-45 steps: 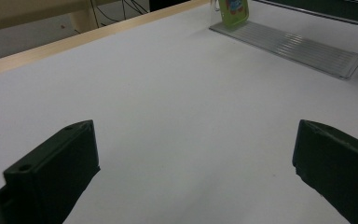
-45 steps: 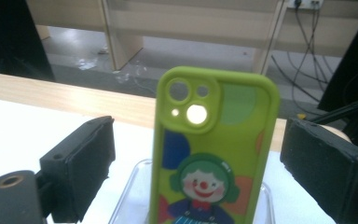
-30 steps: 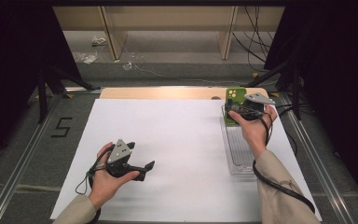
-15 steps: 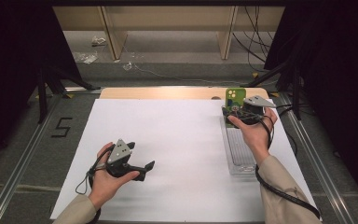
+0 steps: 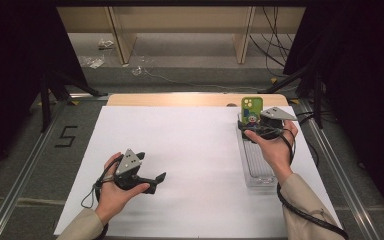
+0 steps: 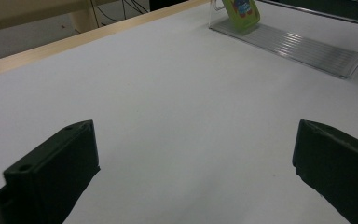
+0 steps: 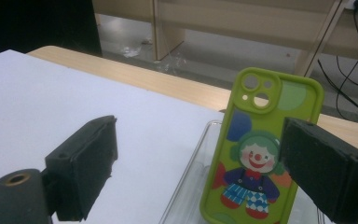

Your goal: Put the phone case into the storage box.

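Between the spread jaws of the right gripper (image 7: 200, 172) a green phone case (image 7: 256, 149) is seen standing upright, its clown picture and camera cut-outs turned towards the gripper's camera. The jaws are held wide apart and nothing is pressed by them: the left one is well clear of the case, while the right one overlaps the case's edge in the right gripper view, and whether it touches cannot be told. The case is stood at the far end of a clear ribbed tray (image 5: 256, 165), just beyond the fingertips, with the tray's length running back beneath the right hand (image 5: 275, 145).

In the high view the phone case (image 5: 251, 111) is found directly ahead of the right gripper (image 5: 247, 129), near the far edge of the white sheet (image 5: 190, 150) that covers the table.

The left gripper (image 5: 156, 182) is held low over the near part of the sheet, well apart from the tray. Its jaws are seen open, with bare white sheet between them. Far beyond its fingertips the tray (image 6: 303, 46) and the foot of the case (image 6: 241, 11) are visible.
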`<state>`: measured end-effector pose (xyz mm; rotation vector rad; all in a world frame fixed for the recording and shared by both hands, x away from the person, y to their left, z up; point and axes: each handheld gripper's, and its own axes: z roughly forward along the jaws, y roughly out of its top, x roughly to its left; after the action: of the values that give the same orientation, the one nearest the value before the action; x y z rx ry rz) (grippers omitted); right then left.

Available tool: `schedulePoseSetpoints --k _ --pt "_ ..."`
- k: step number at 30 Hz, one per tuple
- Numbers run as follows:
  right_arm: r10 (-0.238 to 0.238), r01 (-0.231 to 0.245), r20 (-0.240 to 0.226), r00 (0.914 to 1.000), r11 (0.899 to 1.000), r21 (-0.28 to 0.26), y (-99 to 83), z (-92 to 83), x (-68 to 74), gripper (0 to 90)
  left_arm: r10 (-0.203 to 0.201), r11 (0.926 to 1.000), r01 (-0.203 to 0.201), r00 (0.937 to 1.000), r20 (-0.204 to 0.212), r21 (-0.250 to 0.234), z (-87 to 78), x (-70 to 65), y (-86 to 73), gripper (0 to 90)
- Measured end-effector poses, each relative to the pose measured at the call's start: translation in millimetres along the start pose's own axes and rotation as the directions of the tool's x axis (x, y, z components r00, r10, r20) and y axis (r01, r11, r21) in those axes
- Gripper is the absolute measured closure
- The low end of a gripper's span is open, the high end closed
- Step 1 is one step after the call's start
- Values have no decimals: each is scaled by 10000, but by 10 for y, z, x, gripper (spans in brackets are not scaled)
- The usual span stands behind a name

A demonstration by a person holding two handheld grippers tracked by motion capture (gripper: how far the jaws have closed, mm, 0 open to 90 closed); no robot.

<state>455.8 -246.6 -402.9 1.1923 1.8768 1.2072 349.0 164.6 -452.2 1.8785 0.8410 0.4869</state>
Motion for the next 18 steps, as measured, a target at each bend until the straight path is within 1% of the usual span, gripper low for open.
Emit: schedulePoseSetpoints --k 6,11,18 --pt "-34 34 -66 10000 10000 19 -34 -37 12 132 -34 10000 34 10000 4 12 4 -4 -2 0" --pt "126 -127 -222 9997 9999 -33 -49 -66 20 133 -25 10000 26 10000 -4 14 4 -2 -3 0" --pt "-66 66 -417 9991 10000 -8 -90 -144 69 135 -45 10000 45 10000 0 5 2 -3 -2 0"
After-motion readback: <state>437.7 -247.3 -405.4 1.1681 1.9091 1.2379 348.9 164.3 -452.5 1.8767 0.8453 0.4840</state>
